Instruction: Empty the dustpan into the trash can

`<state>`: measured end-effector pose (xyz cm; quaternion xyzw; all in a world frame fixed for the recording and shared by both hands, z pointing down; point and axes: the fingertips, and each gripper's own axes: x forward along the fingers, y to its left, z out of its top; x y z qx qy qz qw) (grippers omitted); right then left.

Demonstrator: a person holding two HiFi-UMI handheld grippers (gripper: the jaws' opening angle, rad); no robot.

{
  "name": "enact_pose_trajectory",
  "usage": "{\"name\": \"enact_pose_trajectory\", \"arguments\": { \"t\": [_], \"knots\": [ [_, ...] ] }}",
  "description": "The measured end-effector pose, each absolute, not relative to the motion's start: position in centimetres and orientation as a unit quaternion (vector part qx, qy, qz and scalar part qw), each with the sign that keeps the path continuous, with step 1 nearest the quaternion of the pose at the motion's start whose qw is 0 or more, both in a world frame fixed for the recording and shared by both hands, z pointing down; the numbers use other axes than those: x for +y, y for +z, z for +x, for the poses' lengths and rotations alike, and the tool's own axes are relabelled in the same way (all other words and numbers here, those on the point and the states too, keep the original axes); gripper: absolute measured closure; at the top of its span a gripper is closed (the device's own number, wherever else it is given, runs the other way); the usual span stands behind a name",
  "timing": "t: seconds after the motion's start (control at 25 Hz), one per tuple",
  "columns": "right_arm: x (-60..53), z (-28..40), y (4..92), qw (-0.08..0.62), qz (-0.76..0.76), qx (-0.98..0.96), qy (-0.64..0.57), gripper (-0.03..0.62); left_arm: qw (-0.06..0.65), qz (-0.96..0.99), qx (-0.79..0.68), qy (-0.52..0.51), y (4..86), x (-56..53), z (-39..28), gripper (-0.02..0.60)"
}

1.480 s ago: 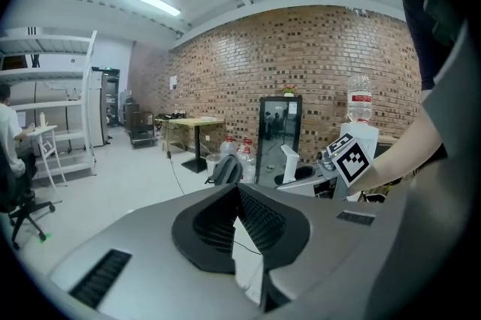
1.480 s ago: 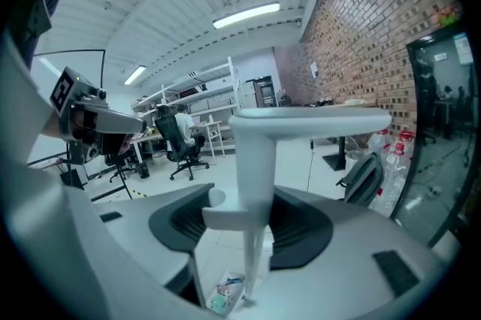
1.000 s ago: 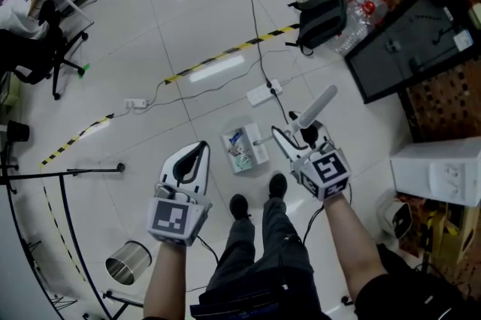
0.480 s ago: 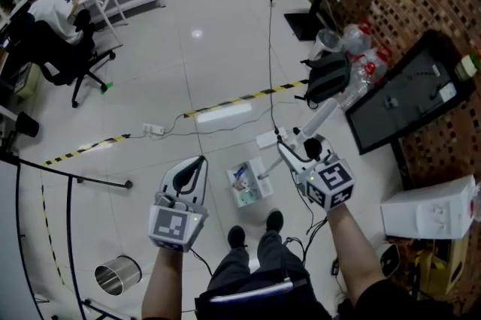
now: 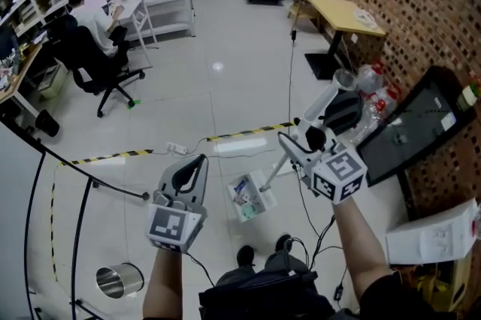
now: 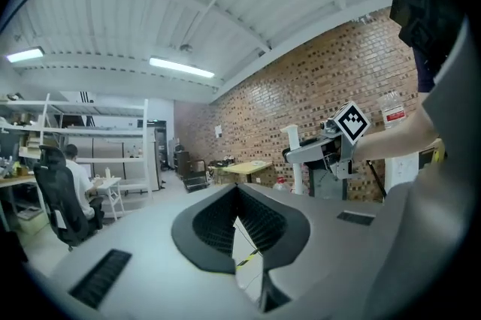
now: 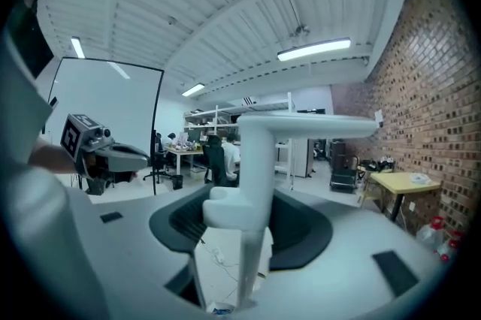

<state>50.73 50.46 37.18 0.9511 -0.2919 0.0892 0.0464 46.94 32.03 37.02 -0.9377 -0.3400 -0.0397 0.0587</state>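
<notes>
Far left in the head view, we note the steel can (image 5: 120, 279) standing upright on the floor near its left edge, mouth up. It is well apart from the dustpan.

Left tool (image 5: 200, 159): held out over the floor, to the right of the can and above it in the head view. In its own view the pads (image 6: 214, 224) meet at the tips, with only a thin wedge of floor showing between them lower down. We record it as closed, with nothing in it.

Dustpan (image 5: 246, 197): lies between the two tools in the head view, just ahead of the person's shoes (image 5: 244, 257). Paper scraps and litter lie in the pan. The pan sits at the low end of a long white handle (image 5: 322, 102) that slants up to the right. We cannot tell whether the pan is clear of the floor.

Right tool (image 5: 299, 140): clamped on the handle part-way up. Its own view shows both pads pressing on the white shaft, with the handle's top bar crossing above the jaws.

On the floor beyond the tools we see yellow-black tape (image 5: 248, 133) and a power strip (image 5: 176, 149). Along the floor's right edge, by the brick wall (image 5: 391, 3), are a black bag (image 5: 346, 110), clear bottles (image 5: 376, 97), a dark panel (image 5: 421, 123) and a white box (image 5: 436, 236).
</notes>
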Motion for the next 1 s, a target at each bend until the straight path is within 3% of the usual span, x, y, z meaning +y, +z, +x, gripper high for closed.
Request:
{"name": "enact_pose_trajectory", "arguments": {
  "t": [0.36,1.0],
  "knots": [
    [47.6,51.1,32.8,0.043,0.941,-0.333,0.047,0.365,0.064,-0.959,-0.275,-0.037,34.5,27.7,43.5,0.589],
    [46.8,53.1,34.9,0.035,0.891,-0.448,0.060,0.365,0.102,-0.986,-0.114,-0.062,32.8,26.3,38.1,0.589]
  ]
}}
